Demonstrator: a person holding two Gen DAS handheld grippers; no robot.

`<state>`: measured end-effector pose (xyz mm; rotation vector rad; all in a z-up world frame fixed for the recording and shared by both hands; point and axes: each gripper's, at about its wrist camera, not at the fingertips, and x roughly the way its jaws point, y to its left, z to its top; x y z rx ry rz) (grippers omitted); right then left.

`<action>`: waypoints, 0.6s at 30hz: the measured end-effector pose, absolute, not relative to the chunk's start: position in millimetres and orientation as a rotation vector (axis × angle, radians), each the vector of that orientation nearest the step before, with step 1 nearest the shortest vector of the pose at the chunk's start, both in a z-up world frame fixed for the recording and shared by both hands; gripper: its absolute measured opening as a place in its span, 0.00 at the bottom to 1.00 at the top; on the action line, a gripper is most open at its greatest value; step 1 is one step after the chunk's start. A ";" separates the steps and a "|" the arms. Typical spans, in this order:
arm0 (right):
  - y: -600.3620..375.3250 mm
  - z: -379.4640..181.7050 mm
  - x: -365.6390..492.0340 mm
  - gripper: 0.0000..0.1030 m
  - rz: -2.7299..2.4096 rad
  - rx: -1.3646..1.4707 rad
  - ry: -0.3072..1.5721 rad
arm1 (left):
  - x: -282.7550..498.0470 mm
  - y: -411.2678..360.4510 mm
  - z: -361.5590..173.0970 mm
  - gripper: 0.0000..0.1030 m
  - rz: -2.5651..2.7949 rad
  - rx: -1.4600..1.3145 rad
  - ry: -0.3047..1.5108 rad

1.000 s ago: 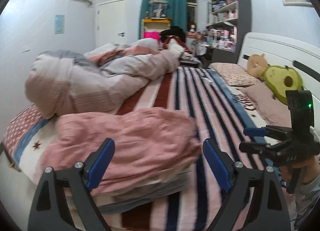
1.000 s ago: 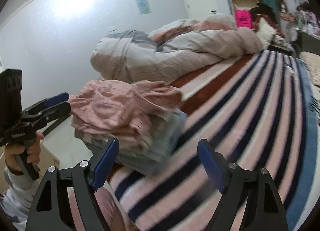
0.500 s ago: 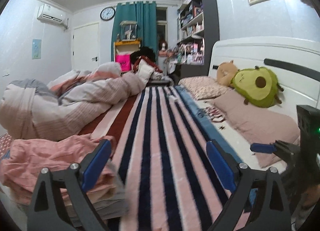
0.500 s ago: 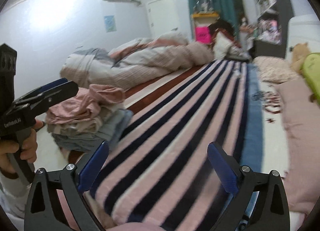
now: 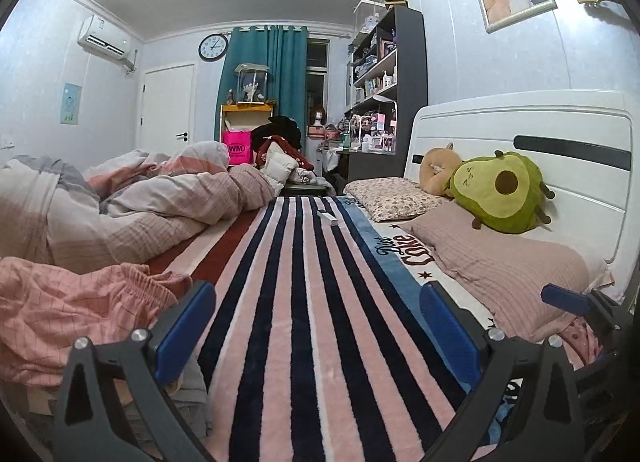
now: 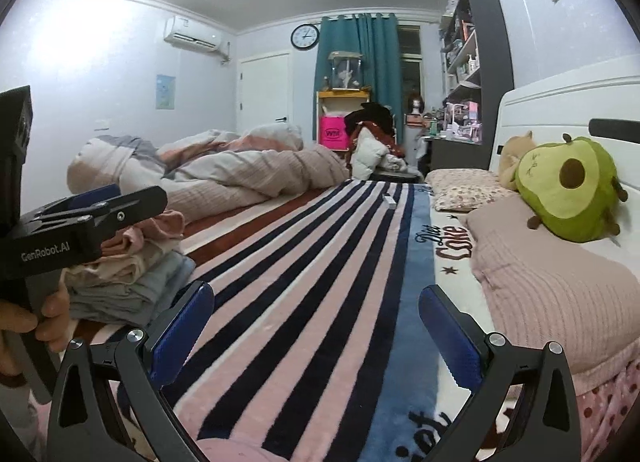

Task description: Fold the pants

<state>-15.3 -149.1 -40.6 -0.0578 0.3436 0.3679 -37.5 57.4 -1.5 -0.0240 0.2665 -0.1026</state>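
Entry: fold pants, both wrist views.

The left gripper (image 5: 314, 302) hung low over the pink, white and navy striped plush blanket (image 5: 320, 229) on the bed. Its blue-padded fingers (image 5: 184, 326) were spread wide, with only blanket between them. The right gripper (image 6: 316, 298) pointed the same way. Its fingers were opening, and nothing lay between them either.

The crumpled pink checked pants with a gathered elastic waistband (image 5: 80, 302) lay on top of a stack of folded pale garments (image 6: 120, 282). The stack sat near the bed's front edge, toward the foot end and well apart from the white headboard (image 5: 520, 121). The left gripper's left finger stood just beside the pants. I could not tell whether it touched them. The right gripper was clear of them.

Judgement: this looked like the gap between items, with the pink pair set on the stack and both grippers empty. The top layer looked rumpled rather than flat, so I could not call the fold tidy.

Next move, as I read it: either go back to the stack and square up the pink pair, or find another pair. No loose pants showed on the open blanket. The bunched pink and grey duvet (image 5: 140, 201) along the far edge could be hiding some. Either way, both grippers would need to turn toward the foot end before closing on any cloth.
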 end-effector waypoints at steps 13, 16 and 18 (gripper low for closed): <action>-143.1 -37.7 -18.6 0.99 0.389 -0.056 0.341 | -41.3 63.8 -6.2 0.98 -0.091 -0.033 0.265; -142.7 -36.4 -18.4 0.99 0.388 -0.061 0.337 | -42.1 65.0 -5.6 0.98 -0.091 -0.033 0.262; -142.6 -35.6 -18.1 0.99 0.391 -0.063 0.336 | -42.7 65.8 -5.4 0.98 -0.092 -0.036 0.262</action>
